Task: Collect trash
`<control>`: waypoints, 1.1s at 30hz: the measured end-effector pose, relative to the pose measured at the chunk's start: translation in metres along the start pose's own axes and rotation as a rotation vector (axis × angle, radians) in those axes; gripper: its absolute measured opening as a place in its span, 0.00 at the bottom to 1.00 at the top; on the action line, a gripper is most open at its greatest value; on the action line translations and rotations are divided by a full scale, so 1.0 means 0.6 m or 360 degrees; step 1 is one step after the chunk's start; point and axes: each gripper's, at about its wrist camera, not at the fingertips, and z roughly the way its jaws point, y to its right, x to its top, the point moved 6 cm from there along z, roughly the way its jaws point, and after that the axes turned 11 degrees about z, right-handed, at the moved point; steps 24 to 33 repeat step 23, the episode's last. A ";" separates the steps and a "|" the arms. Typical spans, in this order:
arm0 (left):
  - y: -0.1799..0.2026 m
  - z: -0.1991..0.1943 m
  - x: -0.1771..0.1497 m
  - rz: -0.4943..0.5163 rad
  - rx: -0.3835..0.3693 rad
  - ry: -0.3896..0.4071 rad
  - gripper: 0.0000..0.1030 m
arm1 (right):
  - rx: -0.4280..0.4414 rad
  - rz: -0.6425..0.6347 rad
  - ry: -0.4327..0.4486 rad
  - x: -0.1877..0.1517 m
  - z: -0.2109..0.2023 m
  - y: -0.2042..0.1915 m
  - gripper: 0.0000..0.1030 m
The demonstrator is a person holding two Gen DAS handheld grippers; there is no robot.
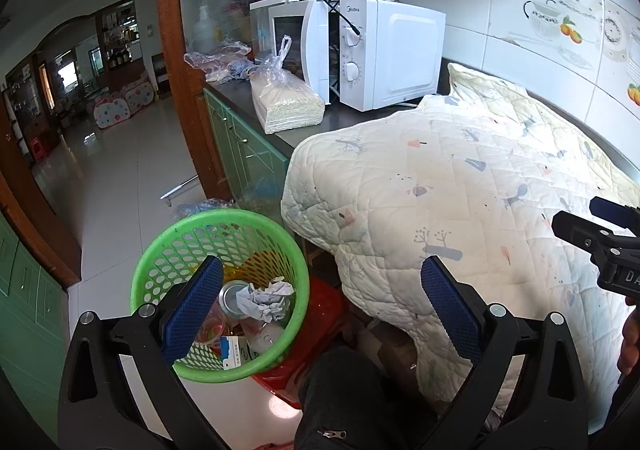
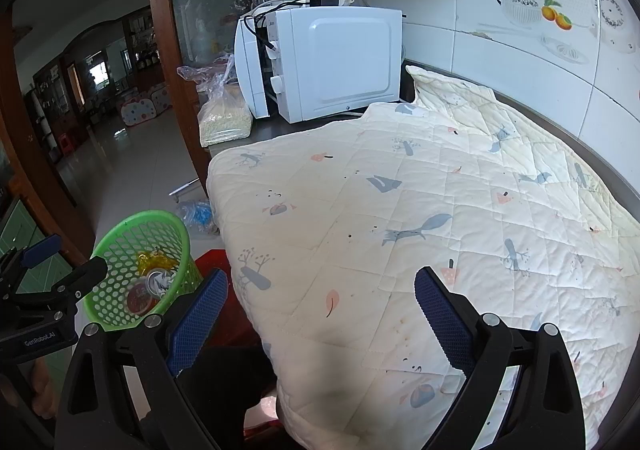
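Observation:
A green mesh waste basket point(image 1: 160, 262) stands on a red stool point(image 1: 320, 314) beside the counter; it also shows in the right wrist view point(image 2: 120, 246). It holds crumpled paper point(image 1: 264, 300), a metal can point(image 1: 234, 296), a small carton point(image 1: 234, 354) and a yellow wrapper point(image 2: 154, 262). My left gripper point(image 1: 322, 296) is open and empty, its left finger over the basket's rim. My right gripper point(image 2: 320, 306) is open and empty above the quilted cloth point(image 2: 420, 218) that covers the counter. No loose trash shows on the cloth.
A white microwave point(image 1: 384, 50) with its door ajar stands at the back of the counter. A plastic bag of grain point(image 1: 286, 102) lies in front of it. Green cabinets point(image 1: 244, 154) run below. A blue plastic bag point(image 2: 198, 216) lies on the tiled floor.

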 end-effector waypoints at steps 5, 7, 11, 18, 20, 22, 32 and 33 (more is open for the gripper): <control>0.004 0.000 -0.002 0.0006 -0.0013 0.0001 0.95 | -0.0004 0.0004 -0.0001 0.000 0.000 0.001 0.89; 0.004 0.000 -0.001 0.0008 -0.0020 0.0004 0.95 | -0.0002 0.0004 -0.0002 0.000 0.000 0.001 0.89; 0.006 -0.001 -0.001 0.0016 -0.0020 0.0006 0.94 | -0.0002 0.0004 -0.0002 0.000 0.000 0.001 0.89; 0.013 -0.001 -0.002 0.0027 -0.0051 -0.0004 0.95 | -0.0005 -0.0007 -0.0015 -0.004 0.003 0.001 0.89; 0.013 -0.001 -0.002 0.0028 -0.0053 -0.0005 0.95 | -0.0005 -0.0006 -0.0015 -0.005 0.003 0.002 0.89; 0.013 0.000 -0.002 0.0026 -0.0051 -0.0007 0.95 | -0.0007 -0.0006 -0.0016 -0.004 0.004 0.003 0.89; 0.014 0.001 -0.002 0.0027 -0.0051 -0.0008 0.95 | -0.0007 -0.0006 -0.0016 -0.004 0.004 0.003 0.89; 0.014 0.001 -0.002 0.0027 -0.0051 -0.0008 0.95 | -0.0007 -0.0006 -0.0016 -0.004 0.004 0.003 0.89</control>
